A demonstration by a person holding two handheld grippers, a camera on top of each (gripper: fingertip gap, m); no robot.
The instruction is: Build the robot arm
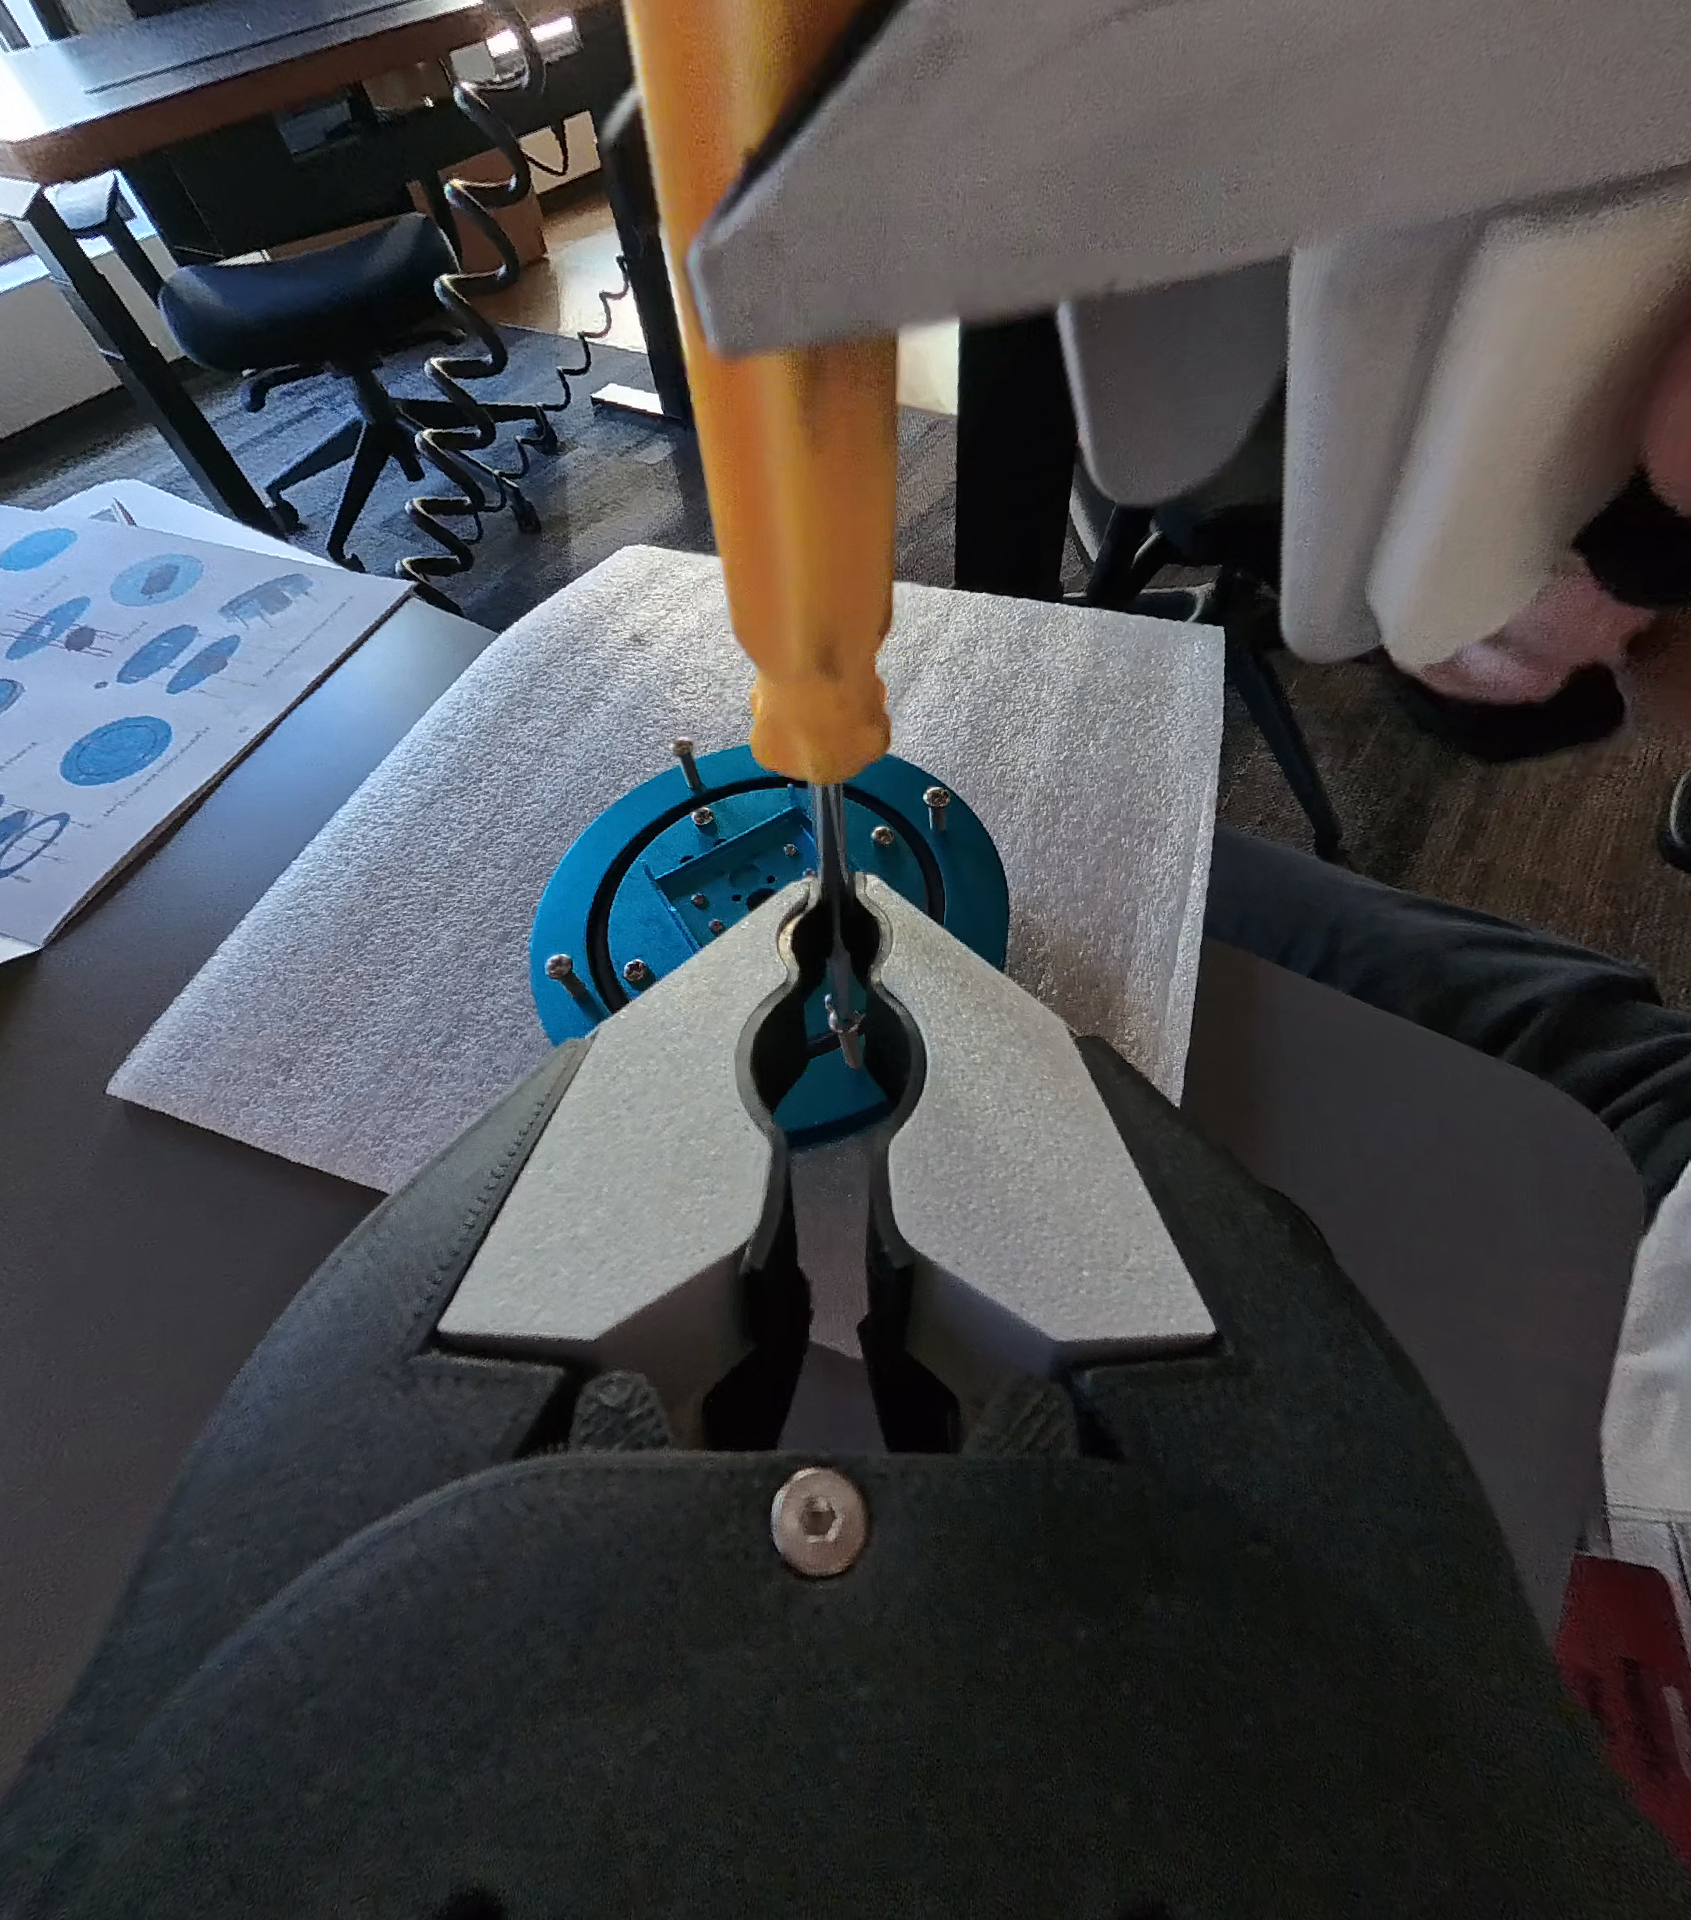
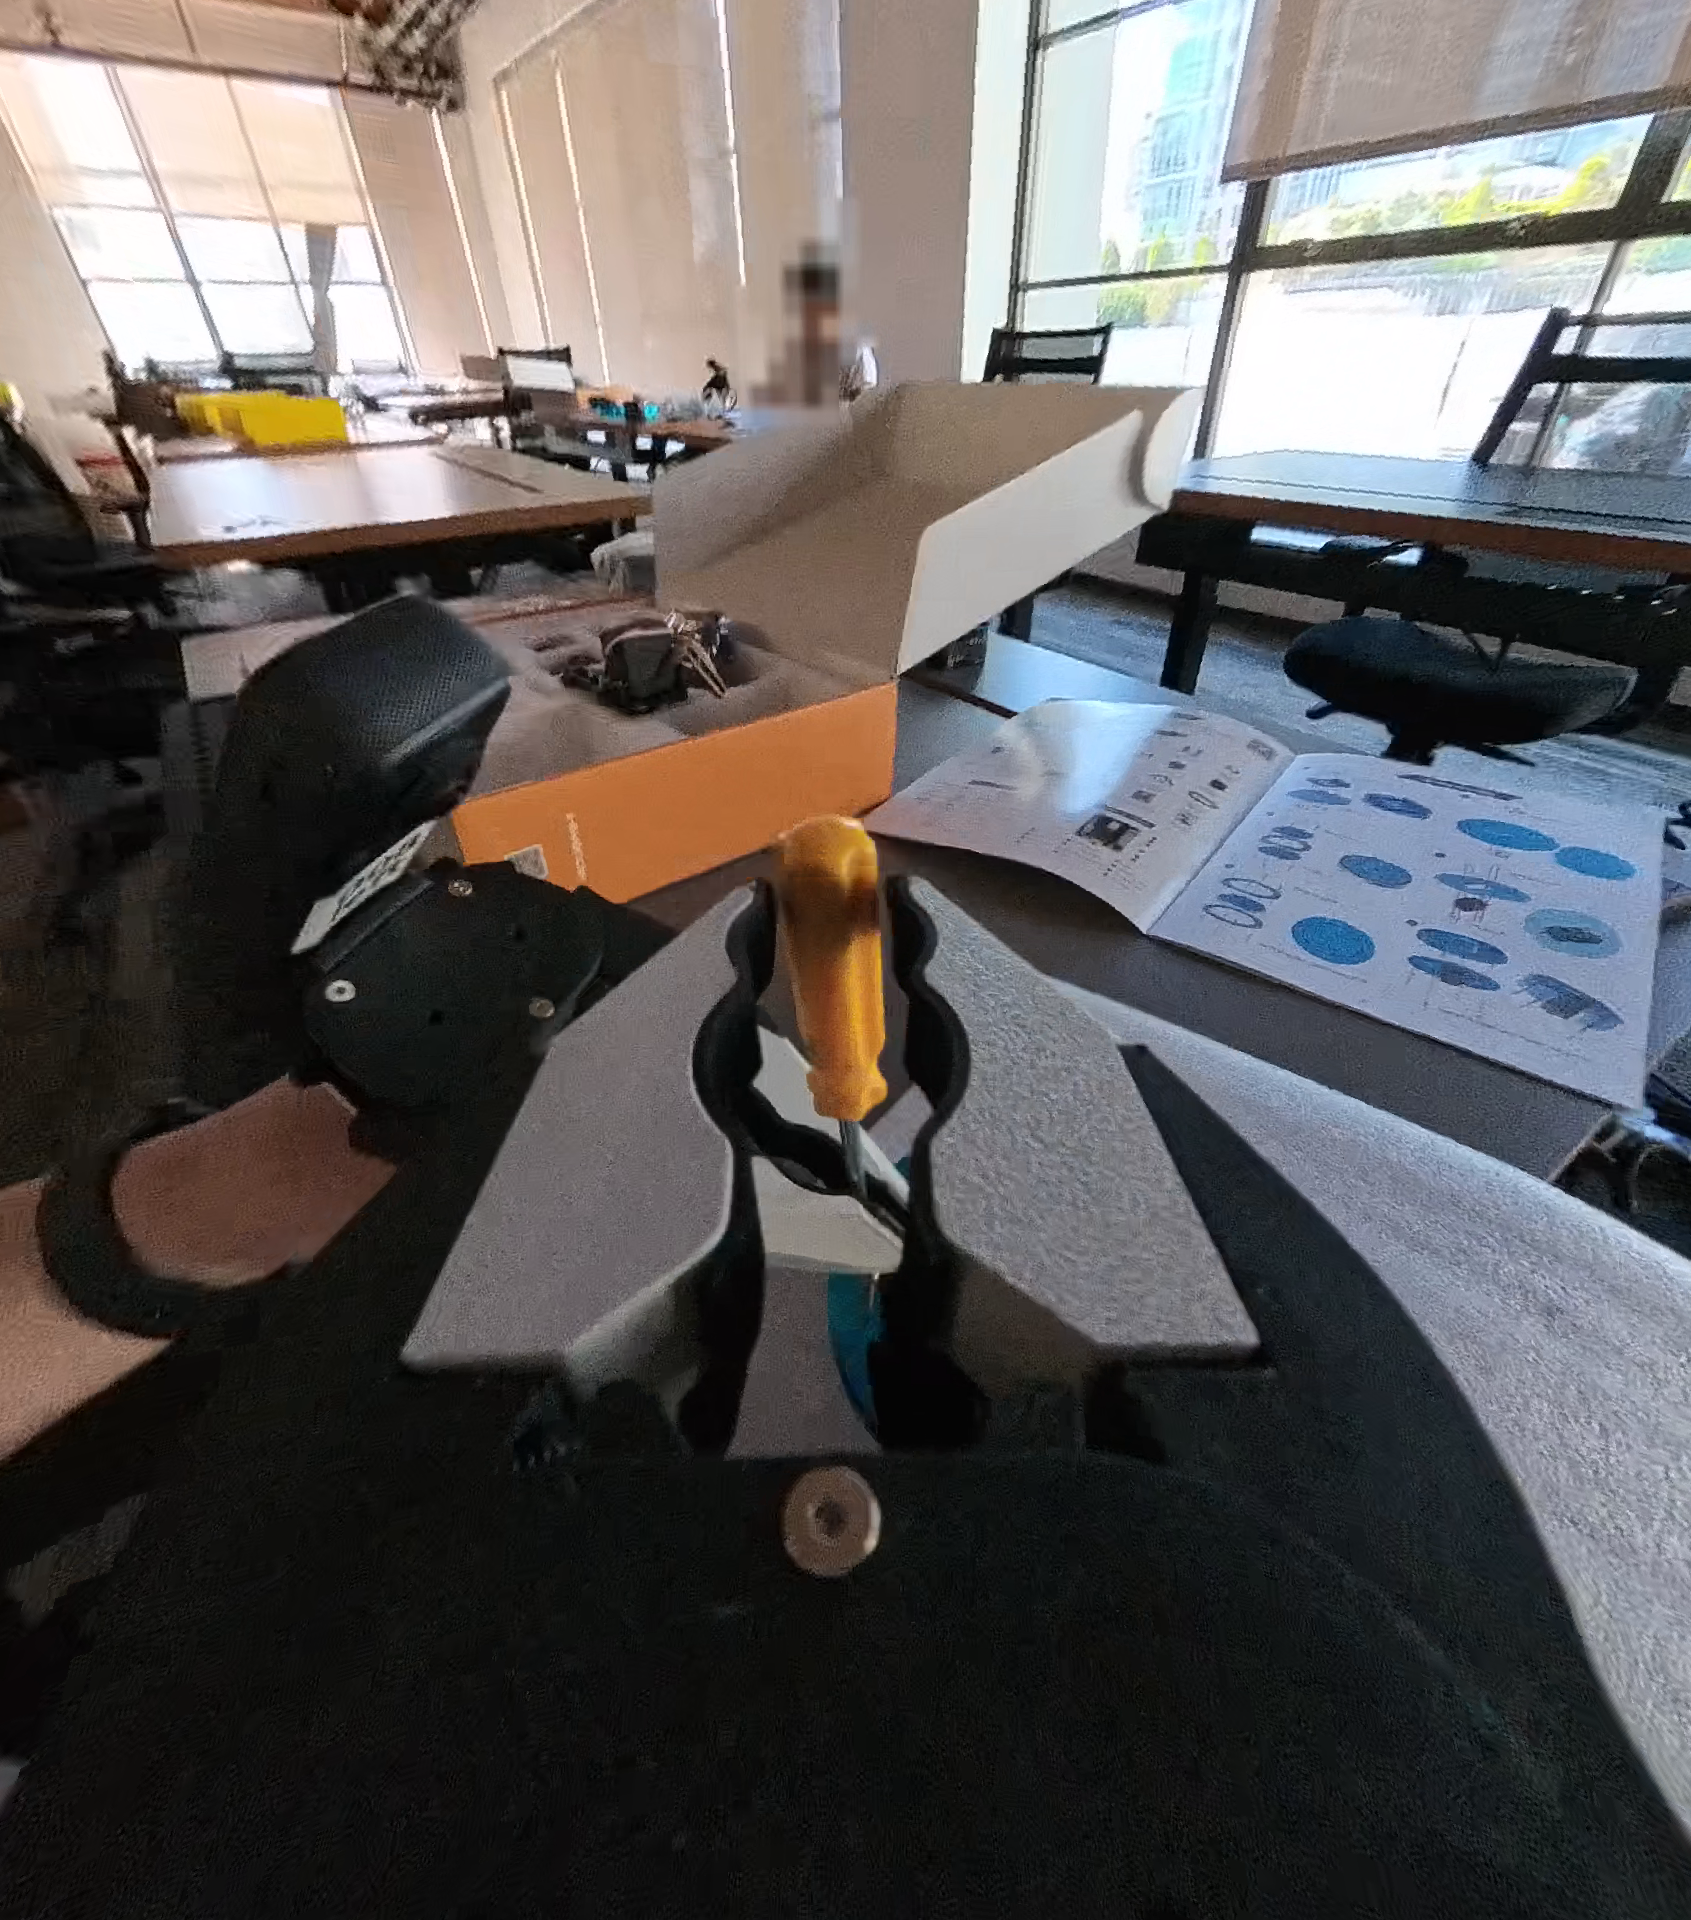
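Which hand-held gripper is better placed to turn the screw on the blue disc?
Probably the right hand-held gripper: it grips the orange screwdriver, its shaft reaching down to the blue disc. The left hand-held gripper only closes around the shaft.

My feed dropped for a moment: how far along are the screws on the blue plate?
Done: three inner screws sit flush in the blue plate. In hand: the right gripper holds the orange screwdriver, its shaft pinched by the left gripper, a screw at its tip. Left: three rim screws stand proud.
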